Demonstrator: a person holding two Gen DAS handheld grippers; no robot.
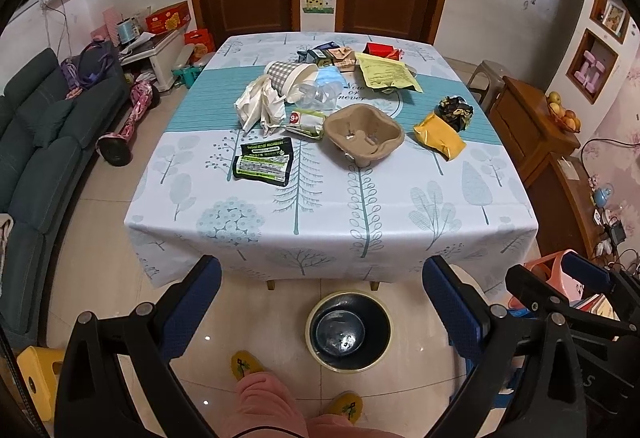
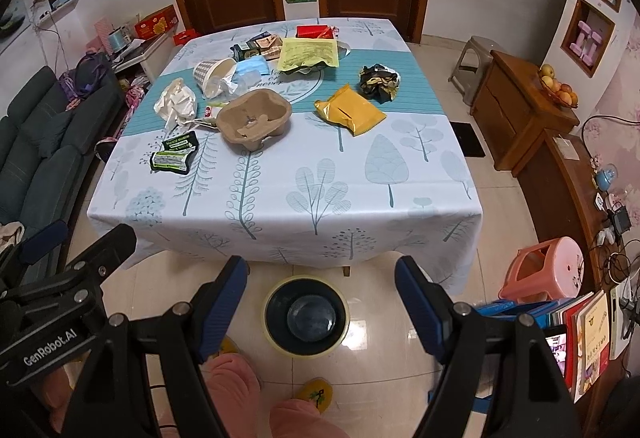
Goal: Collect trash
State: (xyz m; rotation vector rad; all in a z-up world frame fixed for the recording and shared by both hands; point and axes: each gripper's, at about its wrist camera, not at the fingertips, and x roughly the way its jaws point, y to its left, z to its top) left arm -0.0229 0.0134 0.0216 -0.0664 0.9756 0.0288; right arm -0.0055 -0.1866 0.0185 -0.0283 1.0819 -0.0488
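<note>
— Left wrist view: my left gripper (image 1: 322, 280) is spread wide and empty, right gripper (image 2: 321, 278) the same, both above the bin (image 1: 348, 330) on the floor.

— And the trash?

— Up on the table (image 1: 332, 206): black wrapper (image 1: 262, 161), cup tray (image 1: 363, 133), yellow bag (image 1: 439, 135).

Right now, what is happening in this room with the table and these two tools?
A person stands at a table with a tree-print cloth and holds a gripper in each hand. The left gripper and the right gripper are both open and empty, short of the table. Trash lies untouched on the cloth: a brown pulp cup carrier, a yellow snack bag, a black and green wrapper, a checked paper cup. A round dark bin waits on the floor below.
</note>
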